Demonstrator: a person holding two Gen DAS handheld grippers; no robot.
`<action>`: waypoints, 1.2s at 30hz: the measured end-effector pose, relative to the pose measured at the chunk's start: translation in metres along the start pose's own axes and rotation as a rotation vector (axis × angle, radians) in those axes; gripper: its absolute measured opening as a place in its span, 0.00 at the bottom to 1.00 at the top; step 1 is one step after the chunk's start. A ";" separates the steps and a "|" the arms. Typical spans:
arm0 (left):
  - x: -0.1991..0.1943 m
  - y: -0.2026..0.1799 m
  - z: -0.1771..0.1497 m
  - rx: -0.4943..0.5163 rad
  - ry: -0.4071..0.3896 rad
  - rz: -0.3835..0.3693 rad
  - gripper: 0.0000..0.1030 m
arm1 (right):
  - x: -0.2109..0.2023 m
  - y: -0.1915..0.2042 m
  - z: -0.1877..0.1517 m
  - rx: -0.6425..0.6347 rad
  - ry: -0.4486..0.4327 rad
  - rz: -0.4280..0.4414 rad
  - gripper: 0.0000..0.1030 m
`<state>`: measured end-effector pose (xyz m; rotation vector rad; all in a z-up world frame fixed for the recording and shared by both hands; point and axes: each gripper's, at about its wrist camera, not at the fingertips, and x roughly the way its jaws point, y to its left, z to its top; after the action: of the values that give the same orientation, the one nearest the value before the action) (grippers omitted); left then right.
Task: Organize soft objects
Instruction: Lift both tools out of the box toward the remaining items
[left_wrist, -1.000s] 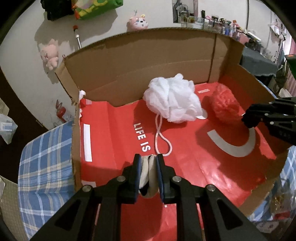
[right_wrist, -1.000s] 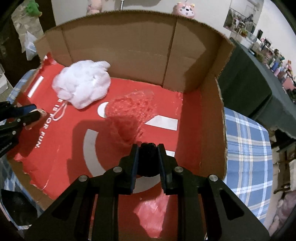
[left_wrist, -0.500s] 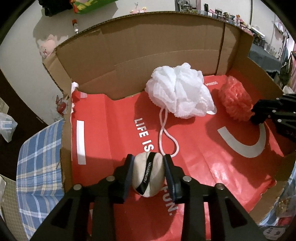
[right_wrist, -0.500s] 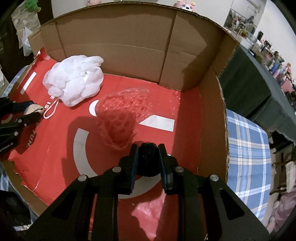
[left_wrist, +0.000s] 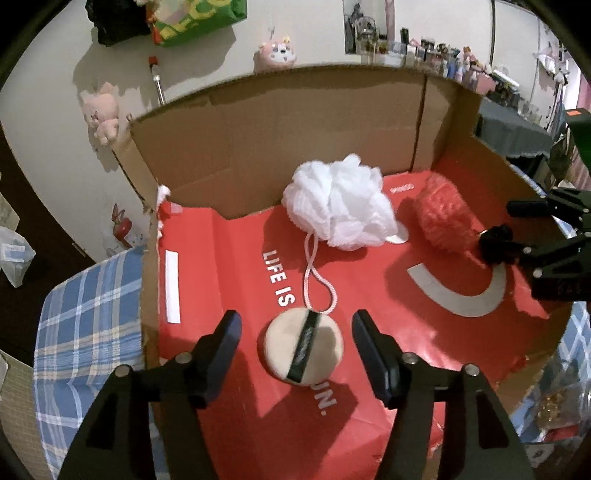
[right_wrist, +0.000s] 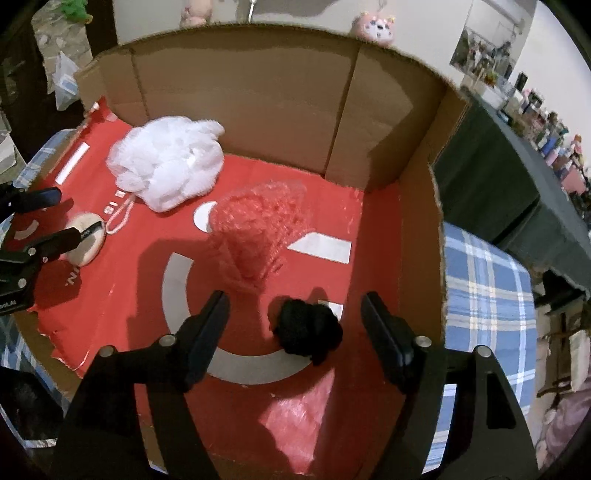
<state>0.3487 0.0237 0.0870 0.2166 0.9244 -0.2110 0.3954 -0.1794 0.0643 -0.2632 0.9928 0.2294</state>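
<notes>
A cardboard box (left_wrist: 295, 122) with a red printed floor holds the soft things. My left gripper (left_wrist: 295, 343) is open, and a round beige powder puff (left_wrist: 304, 345) with a black strap lies flat on the floor between its fingers. My right gripper (right_wrist: 295, 325) is open, and a black fluffy ball (right_wrist: 308, 330) lies on the floor between its fingers. A white mesh bath pouf (left_wrist: 338, 206) with a pink-white cord sits at the back. A red mesh pouf (left_wrist: 445, 221) sits to its right. Both poufs show in the right wrist view, the white pouf (right_wrist: 168, 164) and the red one (right_wrist: 258, 229).
The box stands on a blue plaid cloth (left_wrist: 88, 317). Its cardboard walls (right_wrist: 417, 258) rise at the back and right. Pink plush toys (left_wrist: 101, 110) hang on the wall behind. A dark table (right_wrist: 509, 192) with small items stands to the right.
Both grippers have opened. The left let go of the powder puff, which now lies flat. The right let go of the black ball. Both have drawn back a little.
</notes>
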 end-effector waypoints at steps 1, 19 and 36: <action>-0.005 0.000 -0.001 -0.001 -0.011 -0.005 0.68 | -0.004 0.000 -0.001 0.005 -0.005 0.001 0.71; -0.156 -0.013 -0.043 -0.098 -0.359 -0.041 0.98 | -0.165 0.017 -0.057 0.039 -0.313 0.034 0.78; -0.253 -0.068 -0.166 -0.113 -0.611 0.001 1.00 | -0.280 0.065 -0.202 0.049 -0.651 0.007 0.94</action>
<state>0.0557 0.0261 0.1874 0.0394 0.3281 -0.2064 0.0682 -0.2022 0.1892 -0.1239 0.3539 0.2729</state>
